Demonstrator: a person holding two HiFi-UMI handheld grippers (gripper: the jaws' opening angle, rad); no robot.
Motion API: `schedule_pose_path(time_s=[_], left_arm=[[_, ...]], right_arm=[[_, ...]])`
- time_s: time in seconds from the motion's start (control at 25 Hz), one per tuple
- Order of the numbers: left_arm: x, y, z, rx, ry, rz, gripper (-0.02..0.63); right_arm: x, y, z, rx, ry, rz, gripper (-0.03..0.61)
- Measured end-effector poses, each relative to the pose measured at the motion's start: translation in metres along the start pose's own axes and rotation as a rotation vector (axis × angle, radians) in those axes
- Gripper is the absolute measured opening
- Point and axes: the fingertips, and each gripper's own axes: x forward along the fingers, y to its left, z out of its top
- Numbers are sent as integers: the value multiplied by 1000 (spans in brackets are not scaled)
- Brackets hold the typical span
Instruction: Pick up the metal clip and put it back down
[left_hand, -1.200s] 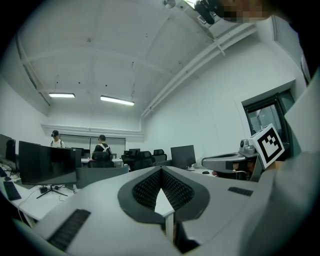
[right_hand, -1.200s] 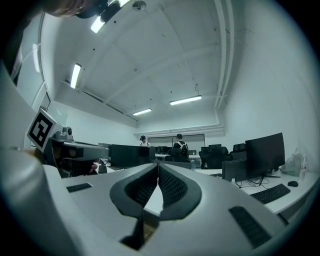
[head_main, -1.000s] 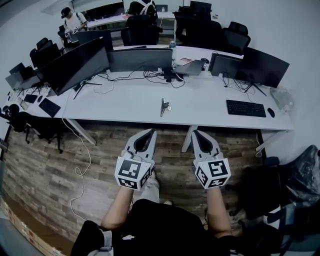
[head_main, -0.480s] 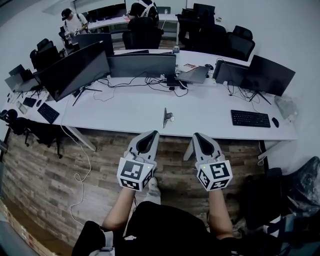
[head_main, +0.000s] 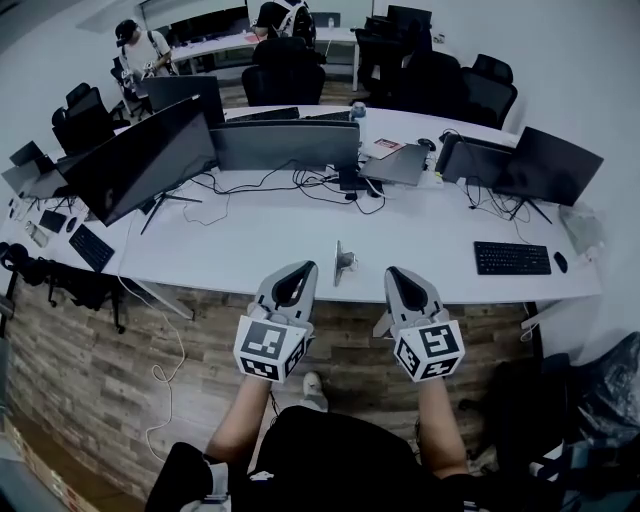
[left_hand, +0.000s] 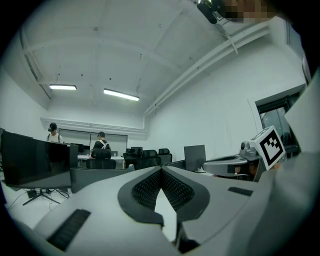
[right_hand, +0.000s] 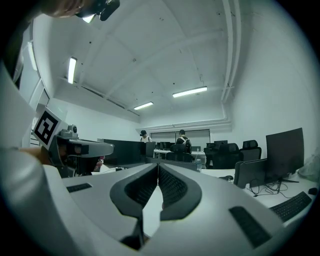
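Left tongs and right tongs, closed, have neared the metal clip.

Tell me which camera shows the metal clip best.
The head view: the metal clip stands in plain sight near the front edge of the white desk, between the left gripper and the right gripper. Neither gripper view shows it; each looks level across the room past its own closed fingers.
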Motion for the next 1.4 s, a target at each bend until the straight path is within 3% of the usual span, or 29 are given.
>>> schedule_pose_path(time_s=[0.36,0.72,1.04,1.4], left_arm=[[52,70,-2,-29,16,-39,11],[79,119,-38,-61,52,-71,11],[93,143,-62,-87,88,-86,11],[122,140,-86,-109,139,-123,11]], right_arm=[[87,-4,2,2,19,-16,25],[139,-5,-23,-15,86,-48,25],[161,-11,-41,-32,121,-54,25],[176,-28,-60,-44,146,-52,25]])
